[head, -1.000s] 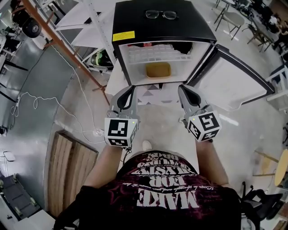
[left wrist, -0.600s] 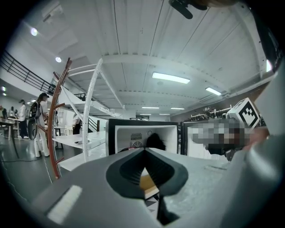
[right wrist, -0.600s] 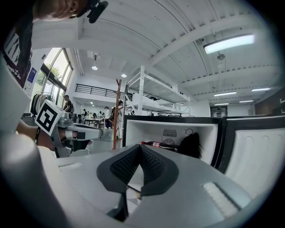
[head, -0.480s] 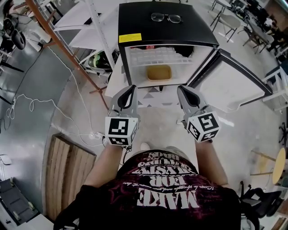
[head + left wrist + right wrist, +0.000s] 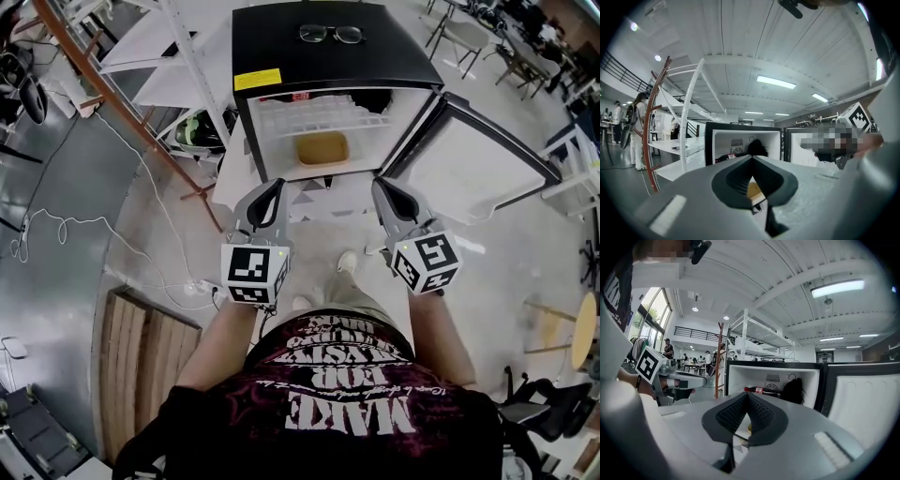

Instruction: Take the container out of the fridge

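The small black fridge [image 5: 330, 56] stands open in front of me, its door [image 5: 469, 155] swung out to the right. A tan container [image 5: 322, 147] sits on the lower shelf inside; a sliver of the container [image 5: 754, 191] shows past the left jaws. My left gripper [image 5: 270, 190] and right gripper [image 5: 384, 188] are held side by side, short of the fridge opening, both pointing at it. Both are shut, with nothing between the jaws. In the gripper views the left gripper [image 5: 752, 157] and right gripper [image 5: 748, 395] have their pads meeting.
Glasses [image 5: 323, 34] lie on the fridge top. A cola bottle [image 5: 759, 390] and a black object [image 5: 793, 391] sit on the upper shelf. White shelving [image 5: 159, 56] with a rust-coloured pole [image 5: 131, 112] stands left of the fridge. Cables [image 5: 75, 225] and a wooden pallet [image 5: 150, 347] lie on the floor at left.
Both grippers stay about where they were, still shut. A shoe has come forward on the floor between them, and the head view has shifted slightly.
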